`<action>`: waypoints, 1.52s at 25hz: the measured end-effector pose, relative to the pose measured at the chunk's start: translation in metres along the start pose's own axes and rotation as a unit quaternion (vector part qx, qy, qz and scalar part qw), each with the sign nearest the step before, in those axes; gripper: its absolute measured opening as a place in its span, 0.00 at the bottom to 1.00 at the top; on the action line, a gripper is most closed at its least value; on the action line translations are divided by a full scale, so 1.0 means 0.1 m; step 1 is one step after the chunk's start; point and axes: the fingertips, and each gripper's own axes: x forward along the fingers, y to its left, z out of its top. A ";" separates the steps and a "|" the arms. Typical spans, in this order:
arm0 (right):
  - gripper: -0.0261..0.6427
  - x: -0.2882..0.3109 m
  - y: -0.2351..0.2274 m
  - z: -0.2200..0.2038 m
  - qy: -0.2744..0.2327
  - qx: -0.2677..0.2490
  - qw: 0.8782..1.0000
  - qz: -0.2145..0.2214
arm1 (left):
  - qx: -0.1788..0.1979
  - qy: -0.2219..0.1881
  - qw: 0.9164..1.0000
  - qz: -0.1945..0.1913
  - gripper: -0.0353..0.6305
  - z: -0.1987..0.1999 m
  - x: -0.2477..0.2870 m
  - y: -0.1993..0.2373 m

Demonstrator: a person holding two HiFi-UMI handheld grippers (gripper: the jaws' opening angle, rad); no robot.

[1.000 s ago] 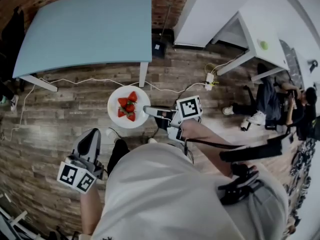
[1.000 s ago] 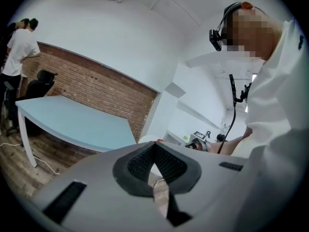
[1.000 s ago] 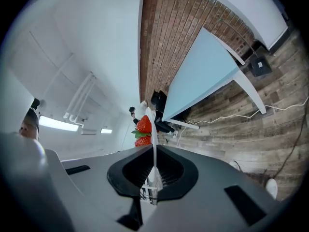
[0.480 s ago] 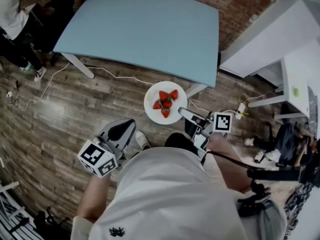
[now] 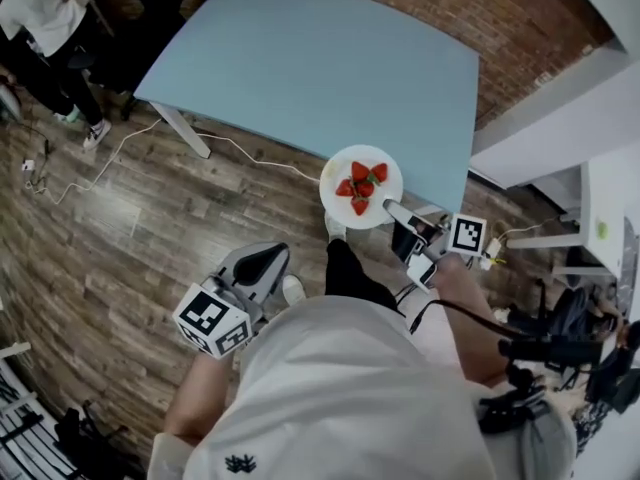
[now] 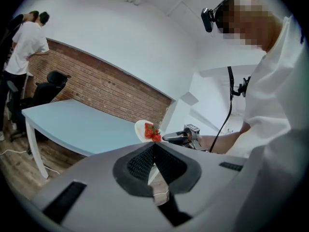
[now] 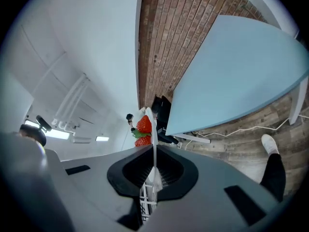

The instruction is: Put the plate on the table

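A white plate (image 5: 362, 159) carrying strawberries (image 5: 360, 187) hangs in the air at the near right edge of the light blue table (image 5: 300, 58). My right gripper (image 5: 389, 209) is shut on the plate's near rim. In the right gripper view the plate (image 7: 151, 122) shows edge-on between the pads, the strawberries (image 7: 143, 125) on its left side. My left gripper (image 5: 264, 260) hangs lower left over the wooden floor, shut with nothing in it. The left gripper view looks past its own closed jaw tips at the plate (image 6: 141, 129) and the right gripper (image 6: 179, 137) beside the table (image 6: 72, 122).
A brick wall (image 5: 520, 13) runs behind the table. White cables (image 5: 120, 153) trail across the floor near the table leg (image 5: 185, 131). A person (image 5: 45, 13) stands at the far left with a dark chair. White furniture (image 5: 590, 88) is at the right.
The person has stepped toward the table. The plate, still in the right gripper, has gone from over the floor to the table's near right edge. The left gripper stays low and shut.
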 end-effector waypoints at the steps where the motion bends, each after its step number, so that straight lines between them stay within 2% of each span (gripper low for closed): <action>1: 0.07 0.09 -0.05 0.12 0.000 0.000 1.000 0.000 | 0.001 0.003 1.000 0.006 0.05 0.03 0.05 0.09; 10: 0.07 0.85 -0.72 1.49 0.000 0.026 1.000 0.000 | -0.005 -0.002 0.998 0.068 0.05 0.58 0.69 0.77; 21: 0.07 1.42 -1.82 3.06 -0.005 0.067 0.997 -0.049 | -0.013 0.013 0.992 0.121 0.06 1.14 1.68 1.33; 31: 0.07 1.85 -2.75 3.79 -0.008 0.110 0.990 -0.085 | -0.019 0.027 0.983 0.179 0.05 1.37 2.08 1.60; 38: 0.07 2.11 -3.14 3.95 -0.003 0.132 0.984 -0.118 | -0.020 0.044 0.980 0.195 0.05 1.42 2.15 1.65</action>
